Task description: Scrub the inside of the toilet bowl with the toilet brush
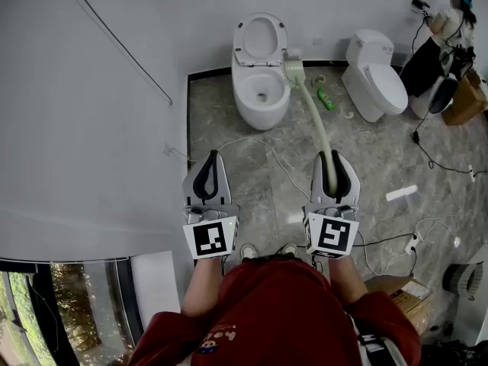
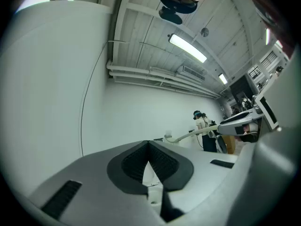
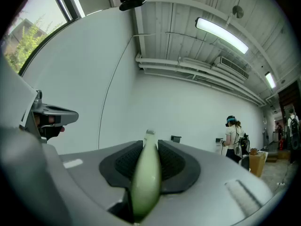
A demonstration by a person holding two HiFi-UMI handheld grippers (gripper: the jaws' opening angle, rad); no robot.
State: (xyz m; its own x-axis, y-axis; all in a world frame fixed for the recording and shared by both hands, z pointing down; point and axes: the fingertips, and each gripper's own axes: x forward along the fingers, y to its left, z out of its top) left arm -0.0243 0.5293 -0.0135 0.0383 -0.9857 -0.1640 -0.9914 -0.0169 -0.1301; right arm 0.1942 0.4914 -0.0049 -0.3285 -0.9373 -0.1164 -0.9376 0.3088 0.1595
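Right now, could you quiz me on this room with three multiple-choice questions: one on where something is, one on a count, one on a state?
1. Where is the brush's head?
A) down in the bowl
B) at the open toilet's rim
C) on the closed toilet

2. How many toilets are in view?
A) one
B) two
C) three

3. What is the left gripper doing?
A) holding the brush
B) standing wide open
C) shut, empty

Answers:
1 B: the brush has its head at the rim of the open toilet, on the side nearer the closed toilet.
2 B: only those two show.
3 C: the left gripper has its jaws together on nothing, while the right gripper holds the brush.
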